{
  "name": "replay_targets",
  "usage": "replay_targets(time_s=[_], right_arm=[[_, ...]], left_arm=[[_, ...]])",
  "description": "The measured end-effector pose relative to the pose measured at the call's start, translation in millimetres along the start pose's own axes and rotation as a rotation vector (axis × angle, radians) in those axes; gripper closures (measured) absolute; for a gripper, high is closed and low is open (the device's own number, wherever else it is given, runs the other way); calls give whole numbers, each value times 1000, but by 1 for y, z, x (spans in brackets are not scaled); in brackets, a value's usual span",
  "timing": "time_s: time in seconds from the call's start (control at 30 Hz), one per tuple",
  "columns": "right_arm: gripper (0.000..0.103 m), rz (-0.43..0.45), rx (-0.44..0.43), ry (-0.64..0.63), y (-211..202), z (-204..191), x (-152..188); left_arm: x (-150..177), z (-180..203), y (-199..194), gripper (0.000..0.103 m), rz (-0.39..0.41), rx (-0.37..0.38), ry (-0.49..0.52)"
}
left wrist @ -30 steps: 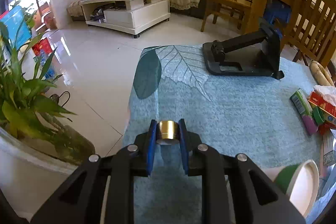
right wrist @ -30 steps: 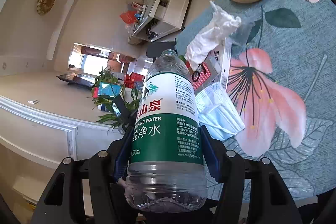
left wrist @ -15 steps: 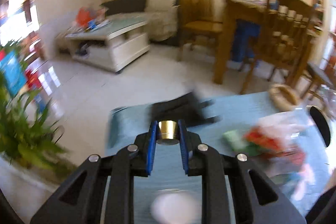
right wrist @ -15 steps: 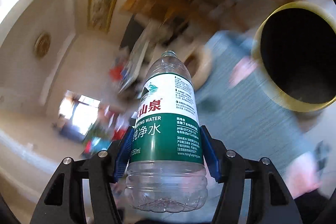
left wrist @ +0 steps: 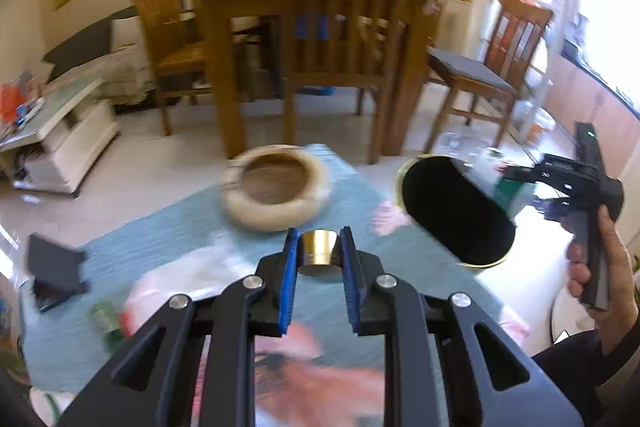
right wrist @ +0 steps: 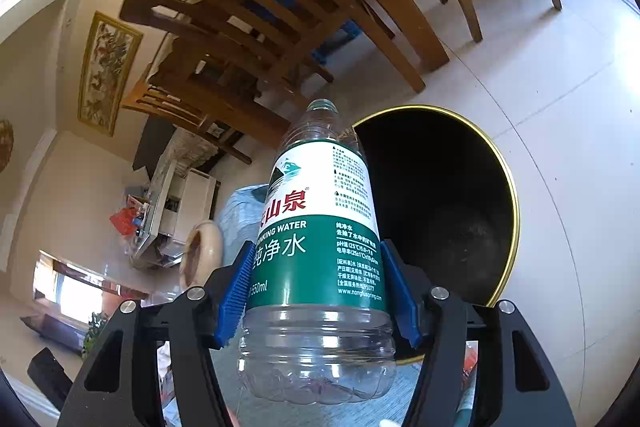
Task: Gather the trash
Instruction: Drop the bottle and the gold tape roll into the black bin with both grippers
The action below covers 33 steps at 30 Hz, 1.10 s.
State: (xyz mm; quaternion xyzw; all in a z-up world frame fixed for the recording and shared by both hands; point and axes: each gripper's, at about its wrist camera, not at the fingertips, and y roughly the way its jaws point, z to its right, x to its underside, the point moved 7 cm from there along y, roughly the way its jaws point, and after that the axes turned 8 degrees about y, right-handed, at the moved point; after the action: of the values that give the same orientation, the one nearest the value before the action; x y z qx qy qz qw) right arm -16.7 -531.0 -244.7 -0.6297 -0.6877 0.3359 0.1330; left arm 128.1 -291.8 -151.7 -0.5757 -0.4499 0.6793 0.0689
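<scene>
1. Right wrist view: we have the right gripper (right wrist: 318, 291) clamped on an empty, capless plastic water bottle (right wrist: 320, 247), blue pads (right wrist: 236, 291) pressing its green label from both sides. The neck points to 12 o'clock.

2. Same view: the black trash bin (right wrist: 508, 195), gold-rimmed, sits on the pale floor tiles at 2 o'clock of the bottle. Its mouth faces us, and the bottle neck overlaps its near-left rim. The inside reads dark; we cannot tell whether anything lies in it.

3. Left wrist view: the left gripper (left wrist: 319, 259) is closed on a small brass-coloured cylinder (left wrist: 319, 247), held between the blue pads. What that piece is, we cannot say.

4. Same view: the bin (left wrist: 456, 215) stands at 2 o'clock, just off the edge of the teal floral tablecloth (left wrist: 168, 227). The right gripper (left wrist: 520, 187) hangs beyond it at 3 o'clock with the bottle, which is blurred here.

5. A pale round ashtray-like bowl (left wrist: 276, 191) sits at 12 o'clock on the cloth. Blurred litter lies at 8 o'clock: white tissue or plastic (left wrist: 192, 275) and something green and red. A dark stand (left wrist: 54, 271) rests at 9 o'clock.

6. Our reading of progress: the bottle is carried to the bin but not yet dropped. The litter on the cloth remains to collect, so the job looks early to midway.
</scene>
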Motion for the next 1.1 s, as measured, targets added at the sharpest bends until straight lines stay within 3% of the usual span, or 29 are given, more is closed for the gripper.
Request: replay_targets(time_s=[0.4,0.47,0.67,0.93,1.1], right_arm=[[37,-140,91,9,24,35,-12],[24,-112,86,3,15,36,-15],[24,-2,67,8,-15,42,-27],[19,136,26,118,-54,59,-47],[16,176,12,124,-66,58,-53]], left_arm=[[-33,124,81,82,-66,122,105],[-37,136,90,82,-73,124,118],[-46,163,111,82,-91,121,160],[-56,196,137,82,-109,141,223],[-56,215,147,77,-118,139,263]])
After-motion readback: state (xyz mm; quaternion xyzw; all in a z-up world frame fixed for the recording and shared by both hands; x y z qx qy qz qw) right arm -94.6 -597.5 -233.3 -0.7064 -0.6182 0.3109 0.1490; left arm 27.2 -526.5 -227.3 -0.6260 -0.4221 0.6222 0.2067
